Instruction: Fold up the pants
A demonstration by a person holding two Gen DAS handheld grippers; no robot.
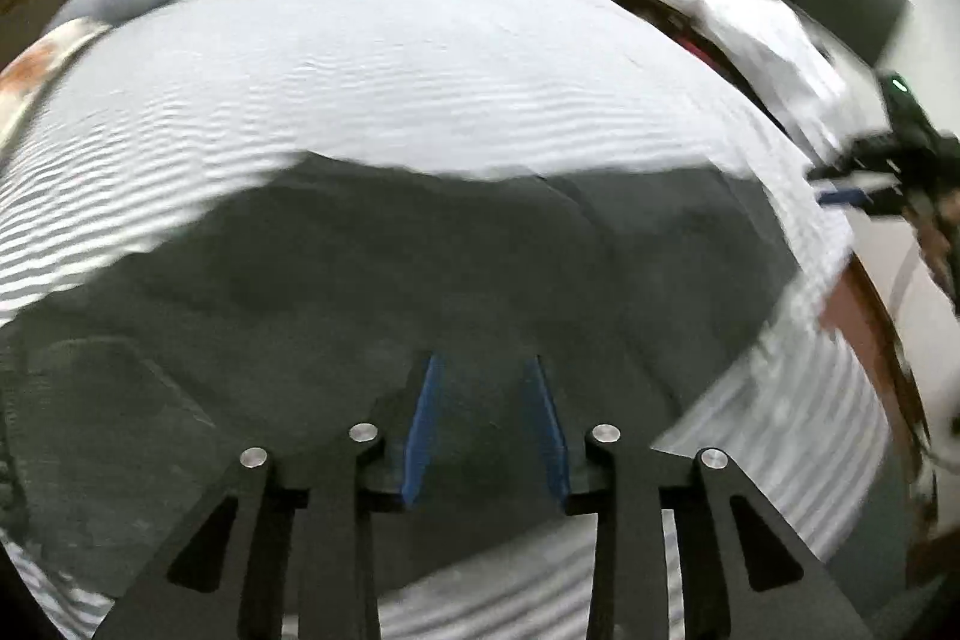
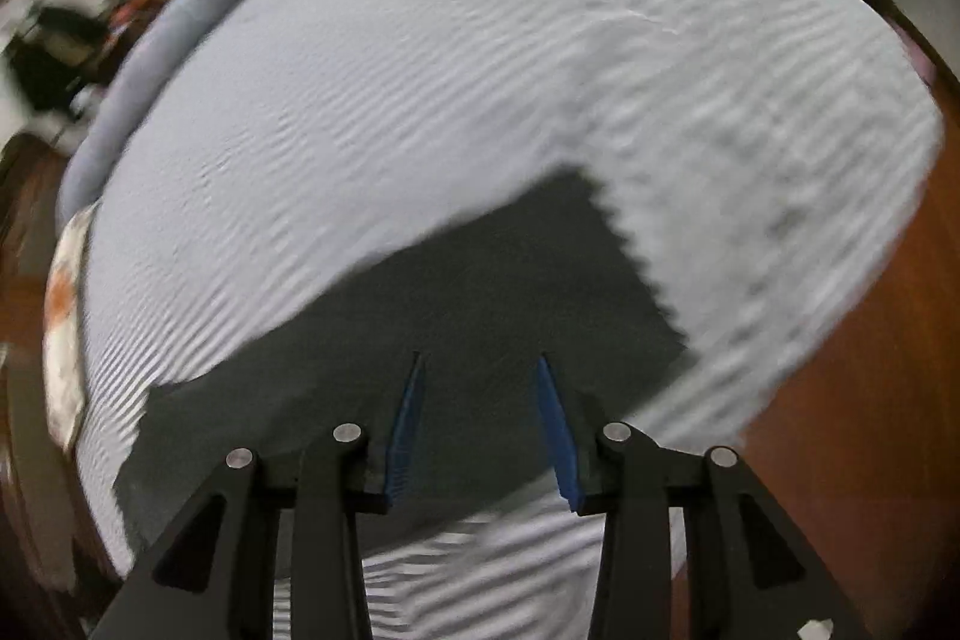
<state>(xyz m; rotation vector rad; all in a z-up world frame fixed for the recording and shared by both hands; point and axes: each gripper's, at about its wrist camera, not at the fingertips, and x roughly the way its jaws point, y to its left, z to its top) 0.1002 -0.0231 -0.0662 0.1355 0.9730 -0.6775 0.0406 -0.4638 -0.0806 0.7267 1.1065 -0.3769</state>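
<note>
The dark grey cloth pants (image 1: pixel 420 268) lie flat on the striped white bedsheet (image 1: pixel 390 70), long axis running left to right. Left tongs (image 1: pixel 485 370) and right tongs (image 2: pixel 480 364) hover spread above them, holding nothing.

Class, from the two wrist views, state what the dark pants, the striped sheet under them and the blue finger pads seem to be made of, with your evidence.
Pants: probably a matte dark woven or knit cloth; it lies limp with soft creases and no shine.
Striped sheet: likely thin woven cotton-like fabric, with fine stripes and small ripples.
Blue finger pads: seemingly rubber or soft plastic, apparently ridged; blur leaves that open.
</note>
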